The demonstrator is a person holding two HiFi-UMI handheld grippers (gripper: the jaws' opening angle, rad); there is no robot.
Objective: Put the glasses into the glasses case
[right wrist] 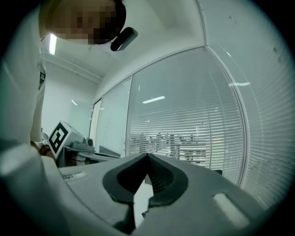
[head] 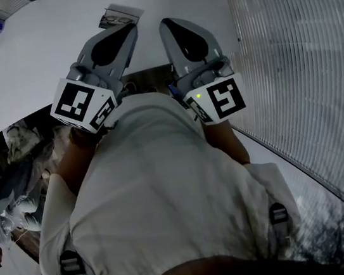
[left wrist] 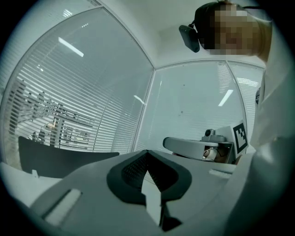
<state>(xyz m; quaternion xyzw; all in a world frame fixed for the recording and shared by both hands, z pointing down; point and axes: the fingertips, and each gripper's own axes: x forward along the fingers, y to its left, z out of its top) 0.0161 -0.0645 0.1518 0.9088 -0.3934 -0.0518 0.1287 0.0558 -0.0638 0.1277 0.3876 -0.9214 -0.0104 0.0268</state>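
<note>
Neither the glasses nor the glasses case can be made out in any view. In the head view both grippers are held up close to my chest, side by side and pointing level. The left gripper [head: 126,29] is shut with nothing between its jaws; in its own view the tips [left wrist: 147,151] meet in front of a glass wall. The right gripper [head: 168,23] is also shut and empty, its tips [right wrist: 147,155] touching. Each gripper view shows the other gripper beside it: the right gripper [left wrist: 193,146] and the left gripper [right wrist: 69,143]. A small grey thing [head: 117,16] lies on the white table beyond the left gripper's tip; I cannot tell what it is.
A white table [head: 49,43] spreads below the grippers. A glass wall with slatted blinds [head: 300,50] runs along the right. Bags and clutter [head: 11,177] sit at the left. My white shirt [head: 160,186] fills the lower head view. A dark chair back [left wrist: 55,159] stands near the blinds.
</note>
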